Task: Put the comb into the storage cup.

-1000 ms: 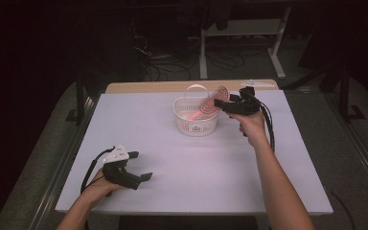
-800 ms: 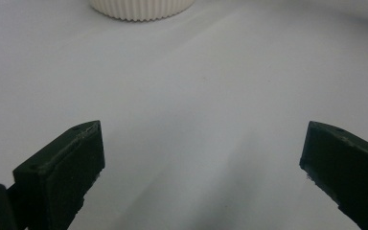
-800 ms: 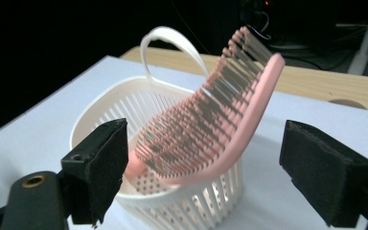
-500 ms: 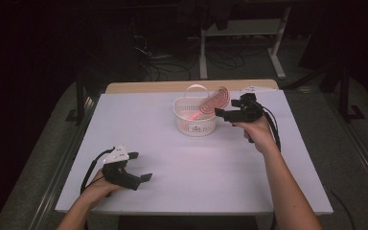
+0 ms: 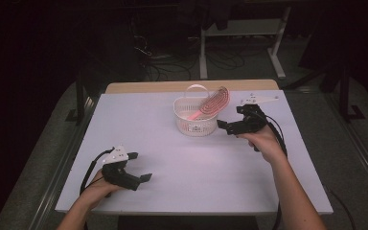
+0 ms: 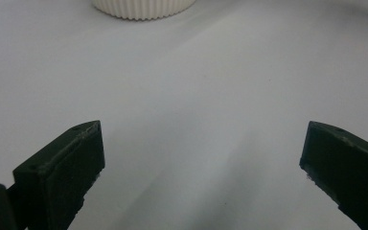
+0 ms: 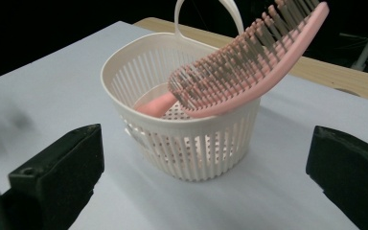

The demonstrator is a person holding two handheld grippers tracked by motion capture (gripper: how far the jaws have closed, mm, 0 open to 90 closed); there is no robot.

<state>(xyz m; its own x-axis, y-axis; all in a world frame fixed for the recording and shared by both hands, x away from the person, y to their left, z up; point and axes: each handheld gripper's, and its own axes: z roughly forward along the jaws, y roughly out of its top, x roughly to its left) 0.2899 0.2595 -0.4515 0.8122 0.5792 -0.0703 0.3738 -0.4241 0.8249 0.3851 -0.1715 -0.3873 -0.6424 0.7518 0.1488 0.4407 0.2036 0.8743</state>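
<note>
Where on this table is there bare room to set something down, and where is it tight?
The white table is bare across the middle, between the left gripper and the basket, and along the near edge. The far left corner is free too. It is crowded at the far right, where the right gripper stands open beside the basket holding the pink hairbrush.

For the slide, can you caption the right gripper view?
Pink plastic hairbrush leaning handle-down in a white slotted plastic basket, seen between the open right tongs.
</note>
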